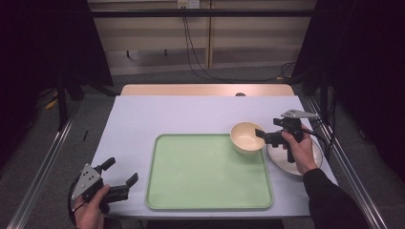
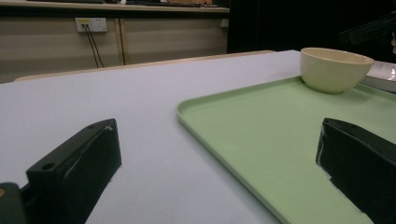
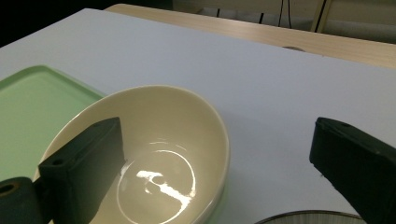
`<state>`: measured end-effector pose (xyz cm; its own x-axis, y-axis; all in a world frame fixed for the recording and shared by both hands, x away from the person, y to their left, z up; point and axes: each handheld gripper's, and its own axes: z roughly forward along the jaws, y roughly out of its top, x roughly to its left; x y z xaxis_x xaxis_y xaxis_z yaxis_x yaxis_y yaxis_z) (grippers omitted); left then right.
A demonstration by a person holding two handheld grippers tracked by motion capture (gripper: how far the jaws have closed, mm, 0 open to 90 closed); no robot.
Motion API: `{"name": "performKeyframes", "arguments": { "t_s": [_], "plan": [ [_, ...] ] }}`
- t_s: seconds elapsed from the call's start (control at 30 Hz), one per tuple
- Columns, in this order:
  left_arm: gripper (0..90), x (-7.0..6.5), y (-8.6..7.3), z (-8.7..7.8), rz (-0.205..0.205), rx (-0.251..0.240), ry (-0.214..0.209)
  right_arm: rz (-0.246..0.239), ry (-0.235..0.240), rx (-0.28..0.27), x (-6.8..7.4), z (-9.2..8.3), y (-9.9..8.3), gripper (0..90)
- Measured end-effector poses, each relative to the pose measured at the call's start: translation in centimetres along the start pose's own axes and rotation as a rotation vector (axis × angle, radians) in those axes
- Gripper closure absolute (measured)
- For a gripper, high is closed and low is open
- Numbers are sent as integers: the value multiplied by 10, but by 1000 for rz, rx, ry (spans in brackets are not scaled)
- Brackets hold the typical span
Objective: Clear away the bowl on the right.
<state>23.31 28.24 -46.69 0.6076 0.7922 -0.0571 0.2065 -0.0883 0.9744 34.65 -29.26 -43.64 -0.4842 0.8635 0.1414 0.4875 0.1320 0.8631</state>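
Our right claw (image 1: 261, 133) gapes apart, one jaw above the cream bowl (image 1: 247, 137) sitting at the green tray's (image 1: 208, 205) far right corner. Our left claw (image 1: 122, 172) gapes too, low over the surface (image 1: 181, 114) beside the tray's near left corner.

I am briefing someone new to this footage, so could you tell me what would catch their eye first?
The large green tray in the middle of the pale table stands out first, with a cream bowl on its far right corner. The right gripper is at that bowl, jaws open, above a plate lying beside the tray. The left gripper waits, open, off the tray's near left corner.
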Motion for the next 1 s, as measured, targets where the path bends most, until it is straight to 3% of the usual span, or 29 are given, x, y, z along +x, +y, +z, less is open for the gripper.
{"name": "performKeyframes", "arguments": {
  "t_s": [0.43, 1.0],
  "plan": [
    [0, 0, 0, 0, -10, -3, 6, -25, -51, -31, 2, -25, -10, 24],
    [0, 1, 0, 0, -9, 1, 2, -41, -65, -49, 7, -47, -23, 28]
  ]
}}
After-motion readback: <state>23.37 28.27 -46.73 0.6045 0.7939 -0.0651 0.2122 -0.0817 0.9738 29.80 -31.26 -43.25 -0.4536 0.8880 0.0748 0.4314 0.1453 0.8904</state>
